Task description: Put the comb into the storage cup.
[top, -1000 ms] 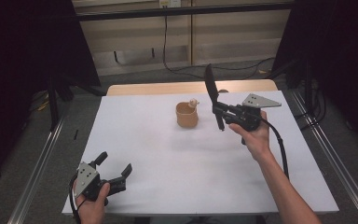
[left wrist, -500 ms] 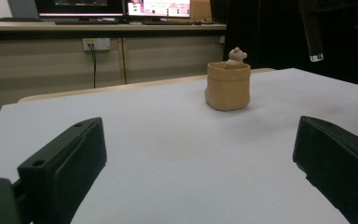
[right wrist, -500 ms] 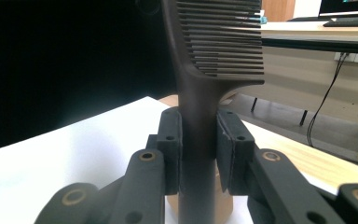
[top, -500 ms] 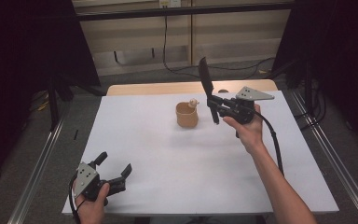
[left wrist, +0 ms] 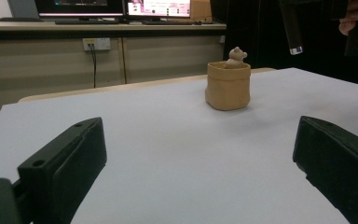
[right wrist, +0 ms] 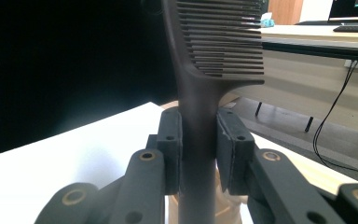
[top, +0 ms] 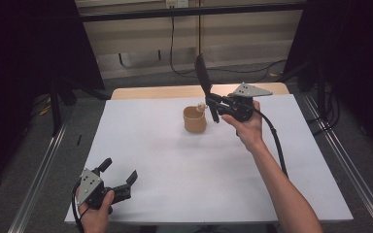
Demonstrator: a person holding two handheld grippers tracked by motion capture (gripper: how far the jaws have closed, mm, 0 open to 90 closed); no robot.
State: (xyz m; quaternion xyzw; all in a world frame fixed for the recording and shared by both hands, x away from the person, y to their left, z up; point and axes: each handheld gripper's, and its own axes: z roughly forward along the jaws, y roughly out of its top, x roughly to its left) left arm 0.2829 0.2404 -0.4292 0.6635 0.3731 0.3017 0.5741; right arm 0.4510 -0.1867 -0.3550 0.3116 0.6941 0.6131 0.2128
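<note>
My right gripper (top: 212,108) is clamped on the comb (top: 203,75), both pads pressed flat against its handle. In the right gripper view the comb (right wrist: 200,93) stands up straight between the pads, teeth fanning off to the right at the top. From the high view, the comb rises tilted above the gripper, held in the air just beside the pot (top: 194,120), slightly past its right rim and higher than it. The pot sits on the white table (top: 175,160), toward the far side, with a little bear figure (top: 201,106) poking over its rim.

My left gripper (top: 119,180) sits low at the near left corner of the table, jaws spread wide, nothing between them. In the left gripper view the two black jaws frame bare white table, and the pot (left wrist: 228,85) stands well off ahead with the bear (left wrist: 236,57) on top. The comb's handle end (left wrist: 292,28) hangs above and right of it.
</note>
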